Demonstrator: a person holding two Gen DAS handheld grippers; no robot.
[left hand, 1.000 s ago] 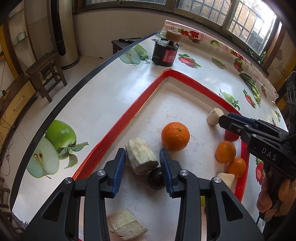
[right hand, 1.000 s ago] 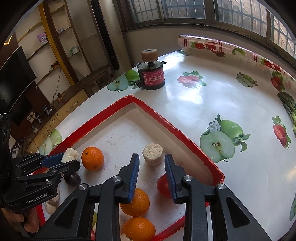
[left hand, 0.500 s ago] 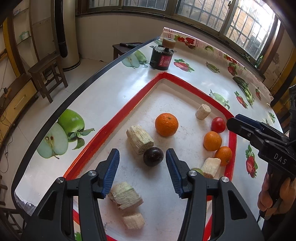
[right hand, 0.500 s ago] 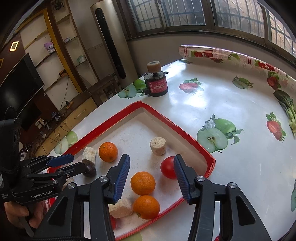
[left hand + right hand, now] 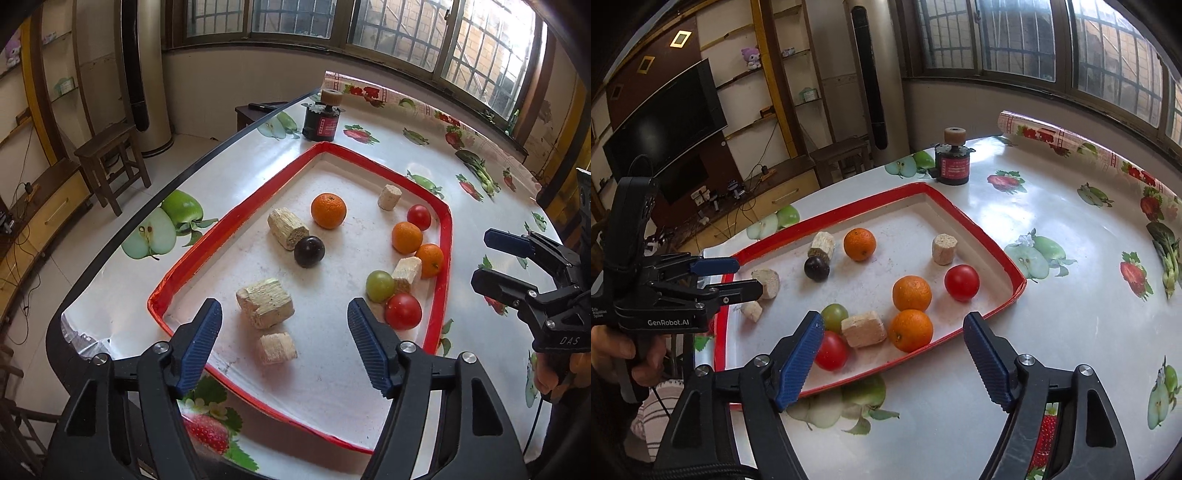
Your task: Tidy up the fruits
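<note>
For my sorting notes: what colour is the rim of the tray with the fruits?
The tray's rim is red; the inside is white. The left wrist view shows it best.

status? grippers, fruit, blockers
Left gripper and right gripper open, empty, above the tray. Oranges, tomatoes, plum scattered among sugarcane chunks.

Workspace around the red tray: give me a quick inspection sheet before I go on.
Surface: table under a fruit-print cloth.
Job's things: red tray holds three oranges, two tomatoes, a green fruit, a dark plum and six pale cut chunks.
Clutter: black canister beyond the tray.
Grippers: left gripper and right gripper both empty, jaws wide open, at the tray's near side.
Cables: loose wires on the TV cabinet.
Surroundings: windows, shelves, TV, wooden stool.
</note>
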